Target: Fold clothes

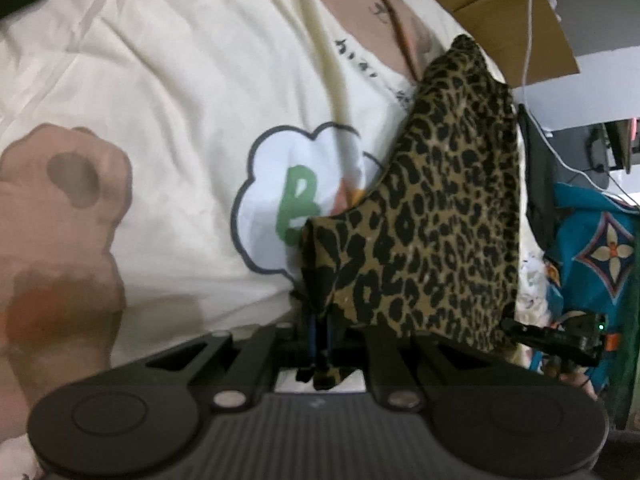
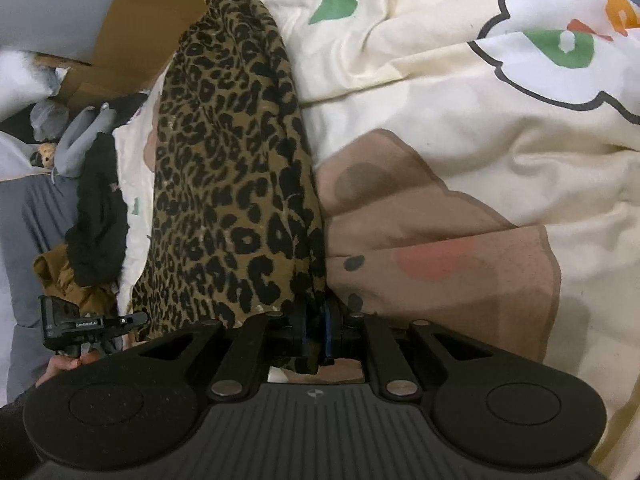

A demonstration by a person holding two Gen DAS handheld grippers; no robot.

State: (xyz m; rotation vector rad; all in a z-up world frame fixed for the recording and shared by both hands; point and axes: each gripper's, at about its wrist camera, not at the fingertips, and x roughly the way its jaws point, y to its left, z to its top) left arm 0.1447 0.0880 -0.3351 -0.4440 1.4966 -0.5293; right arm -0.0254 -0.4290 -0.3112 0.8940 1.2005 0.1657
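Observation:
A leopard-print garment (image 1: pixel 432 208) hangs stretched between my two grippers above a cream bedspread (image 1: pixel 160 80) printed with cartoon shapes. In the left wrist view my left gripper (image 1: pixel 320 336) is shut on one corner of it, and a scrap of the cloth pokes out below the blue pads. The fabric runs up and to the right from there. In the right wrist view the same garment (image 2: pixel 232 168) drapes up and to the left. My right gripper (image 2: pixel 320 332) pinches its lower right edge between narrow-set fingers. The bedspread (image 2: pixel 440 100) lies rumpled beneath.
A cardboard box (image 1: pixel 500 8) and a white cable (image 1: pixel 530 40) sit beyond the bed, with a blue patterned cloth (image 1: pixel 600 248) at the right. The right wrist view shows black clothes (image 2: pixel 100 208), a grey garment (image 2: pixel 76 136) and a brown one (image 2: pixel 68 280) heaped at the left.

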